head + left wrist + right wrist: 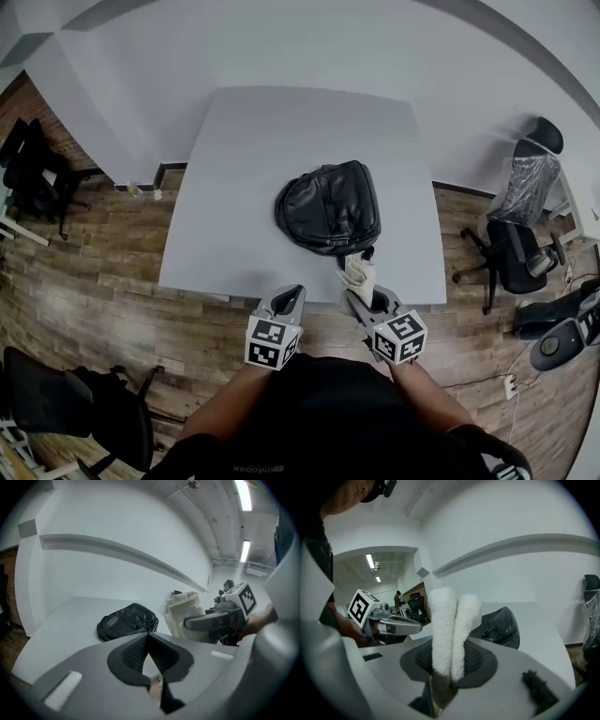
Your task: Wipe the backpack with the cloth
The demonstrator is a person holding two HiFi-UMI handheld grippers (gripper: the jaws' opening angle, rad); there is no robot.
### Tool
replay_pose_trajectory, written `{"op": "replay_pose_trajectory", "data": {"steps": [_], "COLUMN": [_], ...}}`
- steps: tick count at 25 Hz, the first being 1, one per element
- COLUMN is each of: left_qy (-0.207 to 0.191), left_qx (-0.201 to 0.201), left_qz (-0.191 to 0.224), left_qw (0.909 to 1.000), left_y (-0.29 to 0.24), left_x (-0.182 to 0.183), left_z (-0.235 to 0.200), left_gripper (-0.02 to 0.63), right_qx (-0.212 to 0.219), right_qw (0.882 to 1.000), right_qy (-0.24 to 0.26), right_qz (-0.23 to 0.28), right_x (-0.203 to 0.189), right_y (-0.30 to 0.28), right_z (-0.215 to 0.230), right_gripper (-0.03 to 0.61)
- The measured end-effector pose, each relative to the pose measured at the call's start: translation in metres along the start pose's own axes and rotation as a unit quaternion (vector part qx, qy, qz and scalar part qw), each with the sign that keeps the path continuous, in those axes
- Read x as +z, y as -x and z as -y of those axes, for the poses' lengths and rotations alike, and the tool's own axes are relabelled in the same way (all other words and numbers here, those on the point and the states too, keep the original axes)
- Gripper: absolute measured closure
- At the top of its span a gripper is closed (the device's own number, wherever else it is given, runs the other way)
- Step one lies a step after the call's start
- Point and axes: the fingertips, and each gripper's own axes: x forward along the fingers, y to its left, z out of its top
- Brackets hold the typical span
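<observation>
Backpack (328, 208) lies right of centre on the white table (234, 159), just beyond the right gripper (361, 291) and to the far right of the left gripper (292, 298). We note it is black and glossy, slumped flat, with a creased surface. The right jaws are clamped on the folded, fleecy white cloth (358, 272), which stands up between them over the table's near edge. The left jaws are pressed together, holding nothing. Count: one backpack, one cloth, two grippers.

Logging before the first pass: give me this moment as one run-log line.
wipe: not started | left gripper: shut, empty | right gripper: shut on cloth, near backpack, not on it | backpack: on table
</observation>
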Motion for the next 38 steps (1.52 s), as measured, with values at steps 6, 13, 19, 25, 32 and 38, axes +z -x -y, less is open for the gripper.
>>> {"op": "replay_pose_trajectory", "data": {"steps": [6,13,19,25,32,38], "left_qy": [-0.005,-0.004,0.004,-0.006,-0.010,-0.023], "left_qx": [-0.009,-0.004,0.005,0.022,0.017,-0.010], "left_qz": [0.012,-0.007,-0.015,-0.023,-0.016,-0.003], "left_qw": [0.9999,1.0000,0.9999,0.9995,0.9997,0.9997], "left_y": [0.012,0.033,0.057,0.085,0.110,0.126], "left_x": [0.001,-0.030,-0.053,-0.076,-0.073,-0.059], "left_z": [0.054,0.106,0.147,0.169,0.164,0.140], "left_gripper": [0.607,0.607,0.607,0.607,0.607,0.607], "right_qx": [0.038,0.044,0.045,0.075,0.076,0.038], "right_qw": [0.999,0.999,0.999,0.996,0.996,0.998], "right_qy": [0.003,-0.003,-0.023,-0.040,-0.025,-0.037], "right_qz": [0.000,0.018,0.016,0.029,0.029,0.037], "right_x": [-0.020,-0.044,-0.075,-0.098,-0.098,-0.091], "right_y": [0.038,0.087,0.131,0.148,0.151,0.141], "right_z": [-0.025,-0.039,-0.052,-0.080,-0.111,-0.127], "right_gripper": [0.485,0.485,0.485,0.485,0.485,0.485]}}
